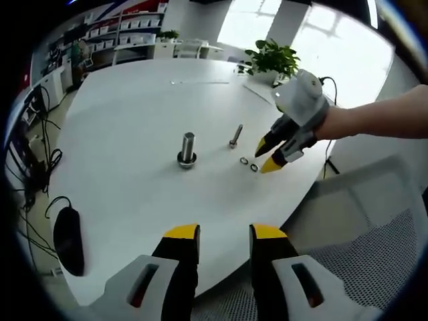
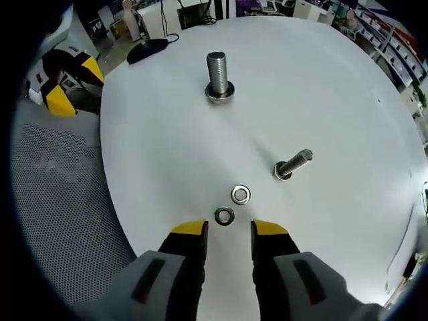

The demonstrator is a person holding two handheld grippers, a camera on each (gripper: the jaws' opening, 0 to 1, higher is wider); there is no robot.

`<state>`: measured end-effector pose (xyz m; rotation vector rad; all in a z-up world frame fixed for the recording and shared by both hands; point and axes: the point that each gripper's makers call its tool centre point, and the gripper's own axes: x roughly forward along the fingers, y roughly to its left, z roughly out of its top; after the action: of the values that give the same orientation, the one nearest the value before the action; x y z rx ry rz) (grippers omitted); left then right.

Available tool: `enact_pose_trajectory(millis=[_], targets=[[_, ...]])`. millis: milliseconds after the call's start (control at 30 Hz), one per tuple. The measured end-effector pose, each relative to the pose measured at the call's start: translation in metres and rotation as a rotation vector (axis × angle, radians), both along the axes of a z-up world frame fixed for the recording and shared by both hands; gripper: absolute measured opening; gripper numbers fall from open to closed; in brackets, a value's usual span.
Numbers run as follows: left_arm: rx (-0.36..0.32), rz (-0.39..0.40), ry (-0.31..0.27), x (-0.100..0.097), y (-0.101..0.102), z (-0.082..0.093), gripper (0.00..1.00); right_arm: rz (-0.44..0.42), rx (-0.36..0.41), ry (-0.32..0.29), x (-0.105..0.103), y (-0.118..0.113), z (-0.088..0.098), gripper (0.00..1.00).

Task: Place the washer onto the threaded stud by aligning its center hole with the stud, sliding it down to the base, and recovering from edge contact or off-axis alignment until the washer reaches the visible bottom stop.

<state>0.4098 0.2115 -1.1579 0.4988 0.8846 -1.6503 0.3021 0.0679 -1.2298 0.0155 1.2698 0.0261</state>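
A large threaded stud point(image 1: 188, 148) point(image 2: 217, 73) stands upright on the white table point(image 1: 134, 120) point(image 2: 334, 87), with a ring at its base. Two small washers point(image 1: 249, 163) lie side by side on the table: the nearer washer point(image 2: 224, 216) sits just ahead of my right gripper point(image 2: 229, 231), and the second washer point(image 2: 241, 194) lies a little beyond it. My right gripper point(image 1: 266, 155) is open, tips hovering just by the washers. My left gripper point(image 1: 224, 233) is open and empty over the table's near edge, well short of the stud.
A smaller bolt point(image 1: 236, 136) point(image 2: 292, 164) lies tilted on the table beyond the washers. A black mouse-like object point(image 1: 69, 239) point(image 2: 147, 47) rests at the table's edge. A mesh chair point(image 1: 374, 267) stands beside the table, and a potted plant point(image 1: 271, 60) stands at its far side.
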Motion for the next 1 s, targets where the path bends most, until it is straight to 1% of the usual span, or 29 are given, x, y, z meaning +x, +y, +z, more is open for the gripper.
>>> enact_pose_trajectory(millis=[67, 133, 200, 267, 300, 367, 400, 500, 600, 667, 767, 867, 1000], targets=[[-0.003, 0.0, 0.0, 0.0004, -0.0008, 0.0008, 0.28, 0.002, -0.001, 0.002, 0.001, 0.0014, -0.0007, 0.27], [-0.004, -0.001, -0.002, -0.0039, -0.0006, 0.0071, 0.28, 0.008, 0.0, 0.004, 0.003, 0.0022, -0.004, 0.27], [-0.005, -0.001, -0.004, -0.0003, -0.0006, 0.0036, 0.28, 0.016, -0.013, 0.003, 0.0044, 0.0002, -0.0022, 0.26], [-0.006, 0.0, -0.005, 0.0007, -0.0009, 0.0048, 0.28, 0.016, -0.013, 0.006, 0.0059, -0.0003, -0.0026, 0.25], [-0.007, -0.001, -0.005, 0.0, -0.0006, 0.0053, 0.28, 0.032, -0.021, 0.015, 0.0055, -0.0002, -0.0034, 0.25], [-0.002, -0.005, -0.004, -0.0007, 0.0004, 0.0041, 0.28, 0.094, -0.051, 0.028, 0.0052, -0.0012, -0.0054, 0.24], [-0.002, -0.006, -0.005, -0.0006, 0.0004, 0.0036, 0.28, 0.081, -0.039, 0.026, 0.005, 0.002, -0.0059, 0.23], [-0.005, -0.004, -0.002, 0.0008, -0.0001, 0.0041, 0.28, 0.087, -0.043, 0.024, 0.0058, 0.0013, -0.0072, 0.21], [-0.008, -0.006, -0.002, 0.002, -0.0005, 0.0027, 0.28, 0.089, -0.045, 0.027, 0.0053, 0.0013, -0.008, 0.21], [-0.006, -0.008, -0.002, -0.0033, 0.0009, 0.0064, 0.28, 0.095, -0.046, 0.029, 0.0047, 0.0027, -0.0082, 0.2], [-0.008, -0.008, -0.002, -0.0018, 0.0004, 0.0054, 0.28, 0.103, -0.048, 0.031, 0.005, 0.0028, -0.009, 0.2], [-0.011, -0.005, 0.0, 0.0008, -0.0001, 0.0028, 0.28, 0.116, -0.049, 0.042, 0.0044, 0.004, -0.0094, 0.19], [-0.007, -0.007, 0.0, -0.0019, 0.0007, 0.0056, 0.28, 0.122, -0.047, 0.057, 0.0033, 0.0046, -0.0096, 0.19]])
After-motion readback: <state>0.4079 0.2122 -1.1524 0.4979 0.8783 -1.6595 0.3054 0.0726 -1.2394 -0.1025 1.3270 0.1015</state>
